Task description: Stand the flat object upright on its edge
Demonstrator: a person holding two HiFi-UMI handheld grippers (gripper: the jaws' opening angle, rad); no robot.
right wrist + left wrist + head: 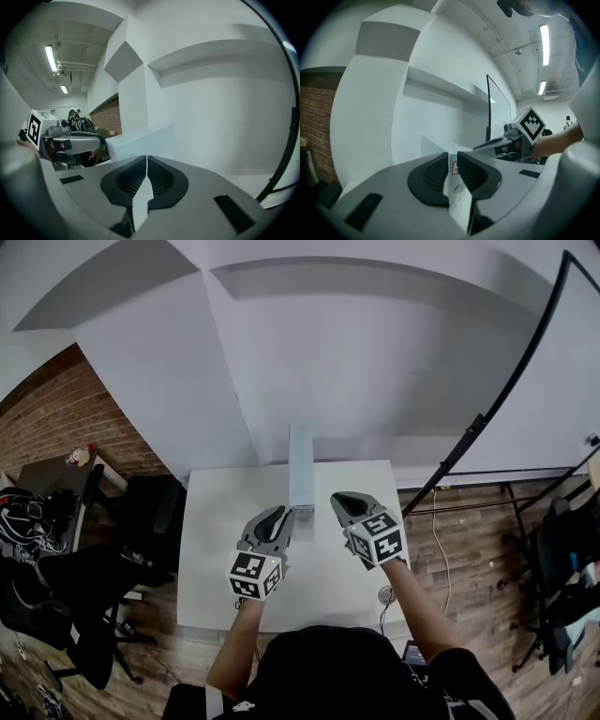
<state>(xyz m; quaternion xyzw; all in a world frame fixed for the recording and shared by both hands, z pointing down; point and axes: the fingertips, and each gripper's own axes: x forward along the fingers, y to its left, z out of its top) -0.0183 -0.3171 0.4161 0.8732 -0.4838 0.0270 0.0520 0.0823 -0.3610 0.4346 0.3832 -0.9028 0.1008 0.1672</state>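
Forward, left gripper (287, 517) on upright box (301, 463)

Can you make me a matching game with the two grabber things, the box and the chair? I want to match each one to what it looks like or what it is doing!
Things:
1. left gripper
2. right gripper
3. box
4. chair

Descriptions:
A. black, beside the left side of the table
B. jaws shut together, nothing between them
C. jaws pinching the box's thin edge
D. pale and thin, over the white table, ahead of both grippers

Right pairs: 1-C, 2-B, 3-D, 4-A.
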